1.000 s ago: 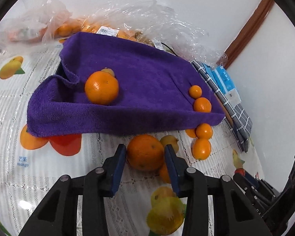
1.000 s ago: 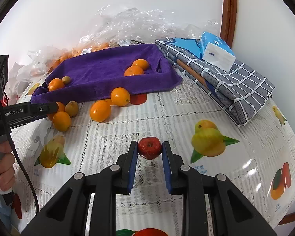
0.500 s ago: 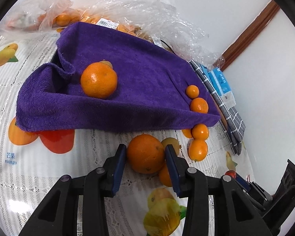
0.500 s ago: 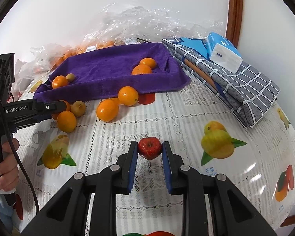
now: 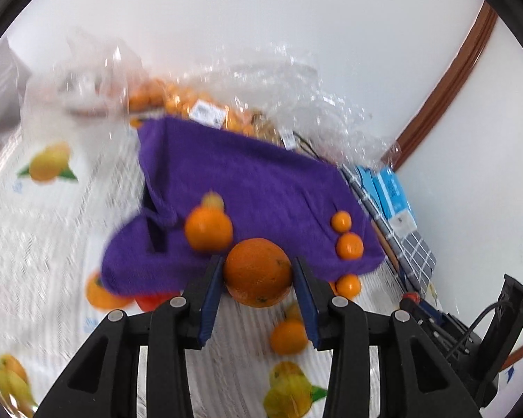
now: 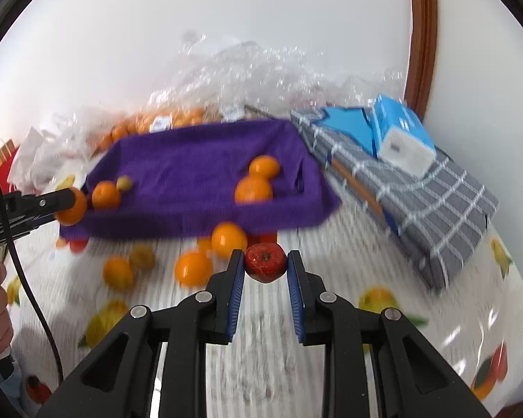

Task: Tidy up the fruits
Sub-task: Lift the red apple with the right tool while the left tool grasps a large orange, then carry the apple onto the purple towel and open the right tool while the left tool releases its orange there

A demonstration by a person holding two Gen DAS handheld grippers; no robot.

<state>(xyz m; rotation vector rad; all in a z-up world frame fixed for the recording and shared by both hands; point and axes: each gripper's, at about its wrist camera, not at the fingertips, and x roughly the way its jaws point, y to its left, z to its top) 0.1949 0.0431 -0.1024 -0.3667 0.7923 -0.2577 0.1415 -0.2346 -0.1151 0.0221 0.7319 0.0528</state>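
My left gripper (image 5: 258, 271) is shut on a large orange (image 5: 258, 271) and holds it above the table, in front of the purple towel-lined tray (image 5: 261, 188). An orange (image 5: 208, 229) and two small oranges (image 5: 349, 245) lie on the towel. My right gripper (image 6: 265, 267) is shut on a small red apple (image 6: 265, 266), lifted off the table before the tray (image 6: 198, 170). Loose oranges (image 6: 193, 267) lie on the tablecloth in front of the tray. The left gripper with its orange (image 6: 72, 206) shows at the left of the right wrist view.
Clear plastic bags of oranges (image 5: 198, 108) lie behind the tray. A folded grey checked cloth (image 6: 418, 195) with a blue tissue pack (image 6: 401, 132) sits to the right. The fruit-print tablecloth (image 6: 366, 278) covers the table. A wall stands close behind.
Both grippers have lifted their fruit off the table and moved towards the tray. The views are now motion-blurred.
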